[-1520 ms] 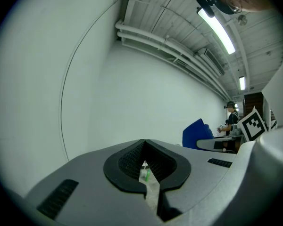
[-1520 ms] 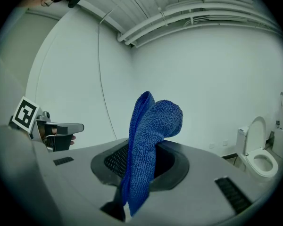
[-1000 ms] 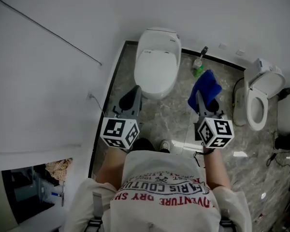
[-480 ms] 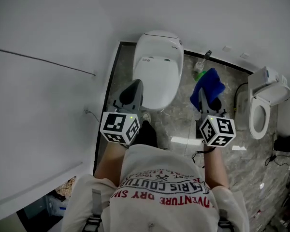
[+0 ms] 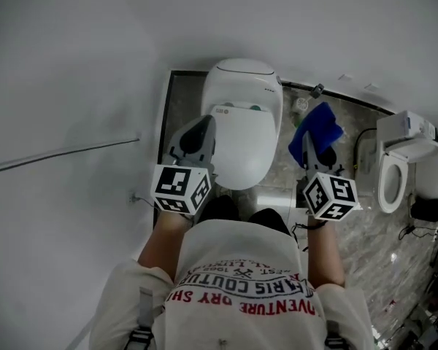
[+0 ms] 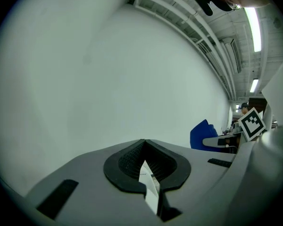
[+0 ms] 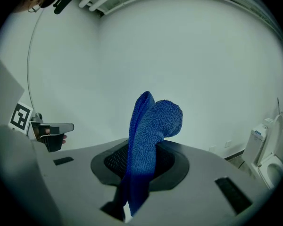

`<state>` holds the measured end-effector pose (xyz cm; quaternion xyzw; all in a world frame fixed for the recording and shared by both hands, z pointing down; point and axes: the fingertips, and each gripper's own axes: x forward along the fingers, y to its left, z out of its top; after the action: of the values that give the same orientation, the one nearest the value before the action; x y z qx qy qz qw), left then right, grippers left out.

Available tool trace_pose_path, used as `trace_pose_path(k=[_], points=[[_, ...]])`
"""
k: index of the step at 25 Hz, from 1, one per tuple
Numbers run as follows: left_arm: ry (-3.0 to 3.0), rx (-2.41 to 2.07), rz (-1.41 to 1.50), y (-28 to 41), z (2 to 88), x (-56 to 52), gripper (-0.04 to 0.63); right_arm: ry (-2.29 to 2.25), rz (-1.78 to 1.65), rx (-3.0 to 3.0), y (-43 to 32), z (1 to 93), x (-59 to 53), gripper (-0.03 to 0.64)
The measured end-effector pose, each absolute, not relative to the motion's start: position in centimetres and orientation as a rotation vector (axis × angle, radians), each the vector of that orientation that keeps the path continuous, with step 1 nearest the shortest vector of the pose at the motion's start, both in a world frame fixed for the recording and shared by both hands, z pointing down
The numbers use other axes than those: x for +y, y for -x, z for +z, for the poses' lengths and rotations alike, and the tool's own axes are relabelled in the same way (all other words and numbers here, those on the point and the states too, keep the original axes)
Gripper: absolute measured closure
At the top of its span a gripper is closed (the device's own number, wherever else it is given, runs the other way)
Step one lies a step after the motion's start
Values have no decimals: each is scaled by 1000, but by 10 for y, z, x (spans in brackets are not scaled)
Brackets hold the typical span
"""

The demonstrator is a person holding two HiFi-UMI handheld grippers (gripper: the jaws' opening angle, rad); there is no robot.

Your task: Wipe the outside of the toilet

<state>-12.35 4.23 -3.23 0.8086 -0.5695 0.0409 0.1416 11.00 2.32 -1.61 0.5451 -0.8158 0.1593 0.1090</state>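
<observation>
Right gripper (image 5: 309, 150) is clamped on one blue cloth (image 7: 151, 126), pinched at a fold so that most of it stands free above the jaws. Left gripper (image 6: 145, 173) has its jaws all but together on nothing and hangs over the left side of the lid.

The toilet (image 5: 242, 115), white with its lid down, stands at the floor's back-left corner against the wall.

I judge the main risk to be the cloth dragging out of its narrow pinch once it is pressed along the smooth shell. The idle left gripper could also knock the lid, and the gap beside the left wall looks tight.

By count there are two toilets, the second (image 5: 396, 172) open-lidded near the floor's right edge. There are two grippers, one cloth, and one small bottle-like thing (image 5: 301, 103) on the floor by the back wall, too small to identify.
</observation>
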Motion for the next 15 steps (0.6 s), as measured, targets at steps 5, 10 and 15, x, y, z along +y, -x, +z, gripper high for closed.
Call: trace_pose_path(k=[5,10,15], points=[[-2263,-1657,124,151,10,-1,589,-1544,481,-2350,-87,21,-29,540],[-2190,-1700,130,153,41,-54,589,-1457,552,-2354,-79,57,-112,540],[-2086,-1766,132,150,85,-105,589,-1304,567,-2341,-71,108,-190,540]])
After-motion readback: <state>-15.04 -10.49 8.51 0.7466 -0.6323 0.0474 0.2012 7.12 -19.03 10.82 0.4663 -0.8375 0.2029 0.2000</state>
